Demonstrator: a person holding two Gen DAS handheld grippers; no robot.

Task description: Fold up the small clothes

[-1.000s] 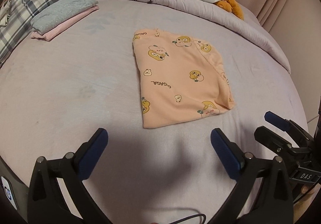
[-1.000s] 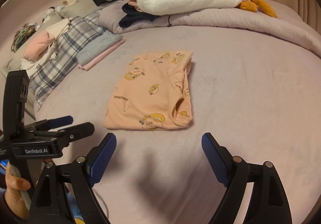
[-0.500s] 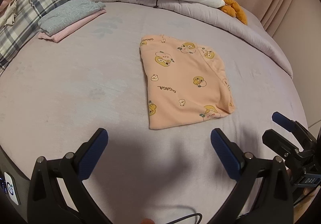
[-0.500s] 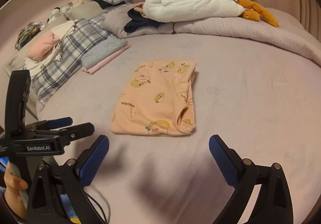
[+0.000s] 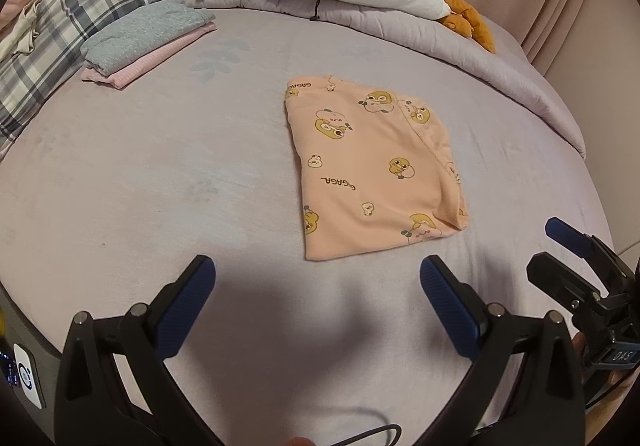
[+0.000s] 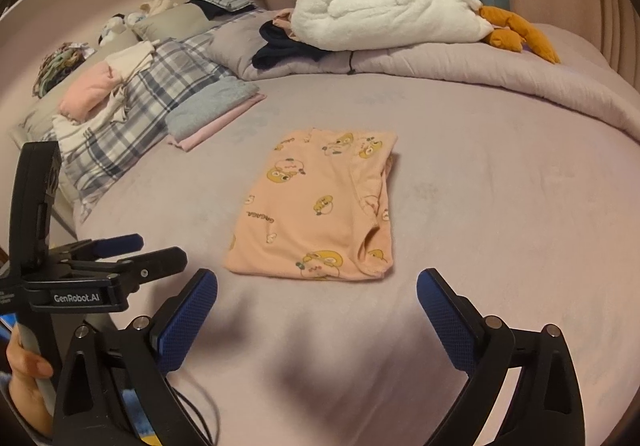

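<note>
the peach garment [image 5: 372,170] lay folded on the bed [image 5: 160,186] (print side up); left gripper [image 5: 316,294] and right gripper [image 6: 316,306] hovered near it, jaws apart, empty.

Folded peach garment [image 5: 370,170] on the lilac bed [image 5: 160,182], beyond the wide-spread left hand-held gripper [image 5: 316,286].

The bed [image 5: 160,182] carries a folded peach garment [image 5: 372,170] at its middle, a grey-and-pink stack [image 5: 148,36] well apart, and a rolled duvet [image 5: 460,42] behind.
</note>
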